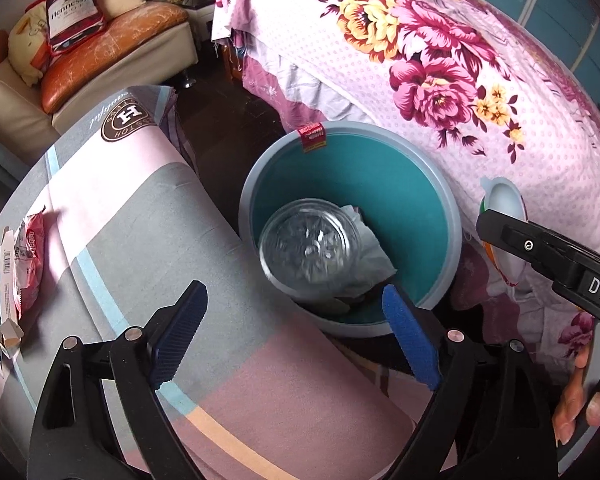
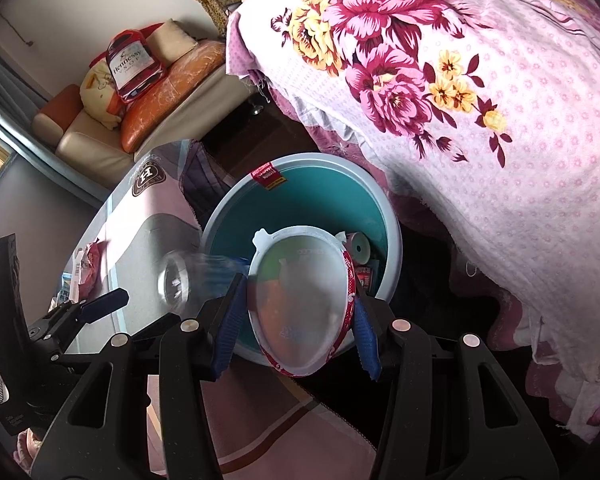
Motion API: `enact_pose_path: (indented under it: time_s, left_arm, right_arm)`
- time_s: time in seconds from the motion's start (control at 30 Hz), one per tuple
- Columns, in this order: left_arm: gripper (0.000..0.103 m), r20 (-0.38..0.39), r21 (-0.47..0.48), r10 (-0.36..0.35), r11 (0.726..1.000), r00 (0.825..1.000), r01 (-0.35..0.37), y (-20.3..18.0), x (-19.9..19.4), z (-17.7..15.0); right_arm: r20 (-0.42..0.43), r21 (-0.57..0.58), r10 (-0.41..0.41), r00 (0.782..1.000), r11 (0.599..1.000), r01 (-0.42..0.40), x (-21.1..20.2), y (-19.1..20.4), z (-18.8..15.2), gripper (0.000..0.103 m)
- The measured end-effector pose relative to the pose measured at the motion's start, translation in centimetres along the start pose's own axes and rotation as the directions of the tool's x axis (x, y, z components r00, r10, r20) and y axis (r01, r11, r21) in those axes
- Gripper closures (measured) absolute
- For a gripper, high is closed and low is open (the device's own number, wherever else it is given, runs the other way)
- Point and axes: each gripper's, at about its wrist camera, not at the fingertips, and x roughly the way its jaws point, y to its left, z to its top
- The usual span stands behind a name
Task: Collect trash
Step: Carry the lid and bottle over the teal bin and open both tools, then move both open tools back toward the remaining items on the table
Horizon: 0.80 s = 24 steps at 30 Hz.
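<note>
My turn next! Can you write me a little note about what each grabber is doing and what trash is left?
Left gripper: open, empty, over the bin; a clear plastic bottle is dropping in, blurred.
Right gripper: fingers shut on a white cup above the bin, not yet dropped.
Done: crumpled paper already in the bin.
Left: drop the cup, then fetch the wrappers on the table.

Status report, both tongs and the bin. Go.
Left tongs open, clear bottle dropping into teal bin. Right tongs shut on cup over the bin. Nothing blocking.
</note>
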Motion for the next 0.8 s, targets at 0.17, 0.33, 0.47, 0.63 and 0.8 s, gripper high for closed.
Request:
enact_pose_path:
  time_s: [0.17,0.33,0.47,0.63,0.8]
  left_arm:
    - [0.013,0.018,-0.047,-0.015,0.999,1.000,0.015,1.5,-0.7,-0.3]
    - [0.012,0.029,-0.089,-0.019,0.996,0.999,0.022,3.1,-1.1,-0.9]
    - [0.011,0.023,-0.117,-0.026,0.993,0.999,0.029,4.3,-1.1,-1.5]
    - [0.010,0.016,-0.145,-0.035,0.989,0.999,0.037,5.4,-1.3,-2.5]
    - [0.010,0.018,-0.168,-0.029,0.985,0.999,0.032,6.8,-1.7,-3.6]
  right_arm:
    - [-0.013,-0.013,-0.007,1.000,1.000,0.007,0.6,0.6,0.0,0.056]
    - [-0.029,-0.027,-0.019,0.999,0.999,0.018,1.3,1.2,0.1,0.055]
    - [-0.047,-0.045,-0.032,0.998,0.999,0.030,1.9,2.0,0.0,0.055]
    - [-0.056,-0.059,-0.039,0.998,0.998,0.036,2.1,2.9,-0.4,0.034]
    - [-0.074,-0.063,-0.039,0.997,0.997,0.034,2.1,3.9,-0.7,0.030]
